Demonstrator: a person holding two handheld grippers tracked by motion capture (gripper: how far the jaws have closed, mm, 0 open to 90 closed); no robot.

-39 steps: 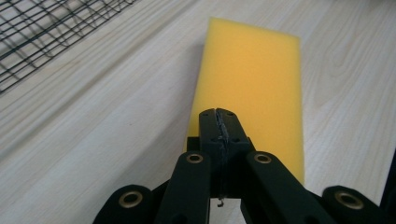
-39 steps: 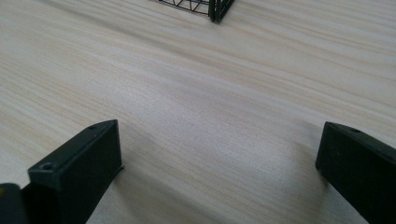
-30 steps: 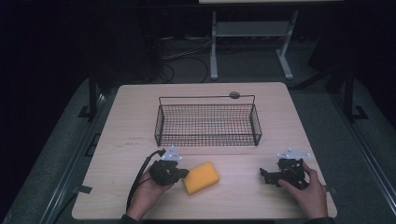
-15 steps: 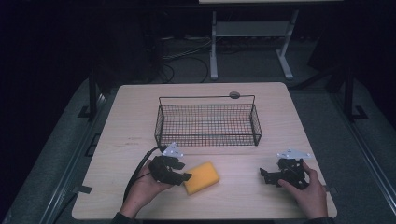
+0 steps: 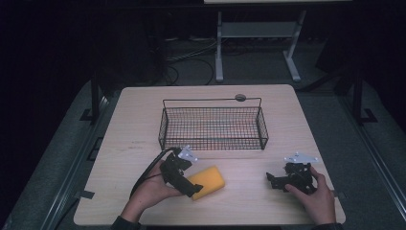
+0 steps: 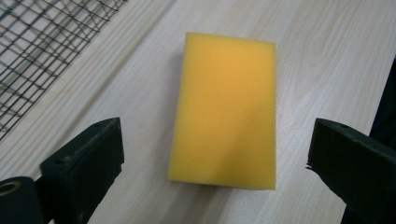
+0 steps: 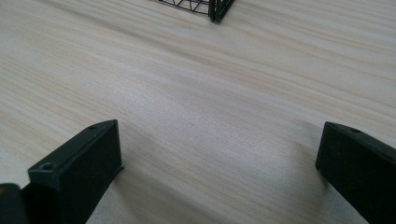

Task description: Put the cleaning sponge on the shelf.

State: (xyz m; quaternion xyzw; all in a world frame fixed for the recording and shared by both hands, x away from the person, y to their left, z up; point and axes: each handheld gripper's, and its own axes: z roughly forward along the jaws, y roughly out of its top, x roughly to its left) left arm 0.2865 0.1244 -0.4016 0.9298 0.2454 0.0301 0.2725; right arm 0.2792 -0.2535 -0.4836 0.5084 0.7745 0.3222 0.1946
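A yellow sponge [image 5: 207,182] lies flat on the wooden table [image 5: 134,129], in front of a black wire basket [image 5: 213,127]. My left gripper [image 5: 187,186] hangs over the sponge's left end, open. In the left gripper view the sponge [image 6: 226,109] sits between the two spread jaws, touching neither. My right gripper [image 5: 274,180] rests near the table's front right, held by a hand, open. In the right gripper view its jaws stand wide apart over bare wood, with a corner of the basket [image 7: 215,9] at the top.
The basket [image 6: 32,51] is to the left in the left gripper view. A small round grey disc [image 5: 240,97] lies behind the basket. A white metal stand [image 5: 253,33] is on the dark floor beyond the table.
My left gripper has lifted, turned and moved right, so its jaws now reach over the sponge. The right gripper has stayed put.
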